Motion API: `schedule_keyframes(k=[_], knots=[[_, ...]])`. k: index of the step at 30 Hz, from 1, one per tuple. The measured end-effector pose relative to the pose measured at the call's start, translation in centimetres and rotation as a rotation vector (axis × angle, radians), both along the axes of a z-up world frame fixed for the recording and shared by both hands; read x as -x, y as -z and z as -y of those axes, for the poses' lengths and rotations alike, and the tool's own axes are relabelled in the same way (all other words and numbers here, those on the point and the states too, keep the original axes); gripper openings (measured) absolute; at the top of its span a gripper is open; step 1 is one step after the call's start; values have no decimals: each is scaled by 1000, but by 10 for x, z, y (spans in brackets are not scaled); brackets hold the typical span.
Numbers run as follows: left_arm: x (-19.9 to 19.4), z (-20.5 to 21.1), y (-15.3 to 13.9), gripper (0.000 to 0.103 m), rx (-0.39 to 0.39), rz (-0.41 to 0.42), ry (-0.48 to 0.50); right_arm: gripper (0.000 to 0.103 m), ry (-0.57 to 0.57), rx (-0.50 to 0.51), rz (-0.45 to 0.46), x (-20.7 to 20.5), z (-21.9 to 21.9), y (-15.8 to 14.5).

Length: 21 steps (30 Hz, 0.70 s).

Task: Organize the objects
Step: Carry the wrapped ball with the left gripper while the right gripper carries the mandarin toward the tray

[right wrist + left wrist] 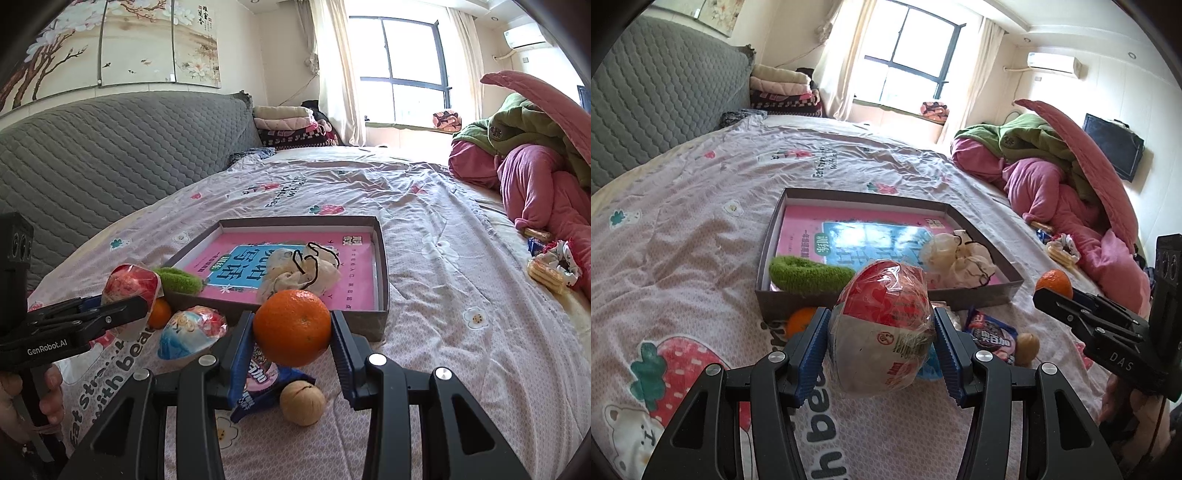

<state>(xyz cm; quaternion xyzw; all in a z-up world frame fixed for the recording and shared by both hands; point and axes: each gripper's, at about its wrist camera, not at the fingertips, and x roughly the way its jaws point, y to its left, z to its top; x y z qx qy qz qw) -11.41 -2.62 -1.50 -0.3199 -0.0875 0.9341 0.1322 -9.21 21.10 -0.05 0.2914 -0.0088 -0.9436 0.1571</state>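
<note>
A bed spread with a pink-patterned quilt (pixel 424 229), printed with strawberries and flowers, fills a sunlit bedroom. Nearest the cameras, the left gripper (pixel 882 332) is clenched on a plastic-wrapped red-and-white snack (pixel 882 325), held above the quilt, while the right gripper (pixel 293 343) clasps an orange (pixel 293 326) between its blue pads. On the quilt beneath them lie a dark snack packet (pixel 258 384), a walnut (pixel 302 403), a blue-and-red wrapped snack (pixel 190 332) and a second orange (pixel 159 314), the last touching the near wall of a shallow grey cardboard box (pixel 382 266). Inside the box, a pink-and-blue book (pixel 354 273) lines the bottom, with a green fuzzy item (pixel 179 279) at the near left corner and a crumpled pale cloth pouch with a black cord (pixel 303 273) toward the right. Farther right, loose biscuits (pixel 545 275) sit beside heaped pink and green bedding (pixel 535 177). Beyond, a grey quilted headboard (pixel 129 155), folded blankets (pixel 291 125), a curtained window (pixel 399 66) and a wall air conditioner (pixel 1052 62) close the scene.
</note>
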Motion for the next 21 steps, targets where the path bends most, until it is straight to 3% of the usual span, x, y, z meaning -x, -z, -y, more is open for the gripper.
schedule_keyframes(k=[21], knots=[[38,1,6,56,29,7,-16,41,0,-34,21,43,9,2]])
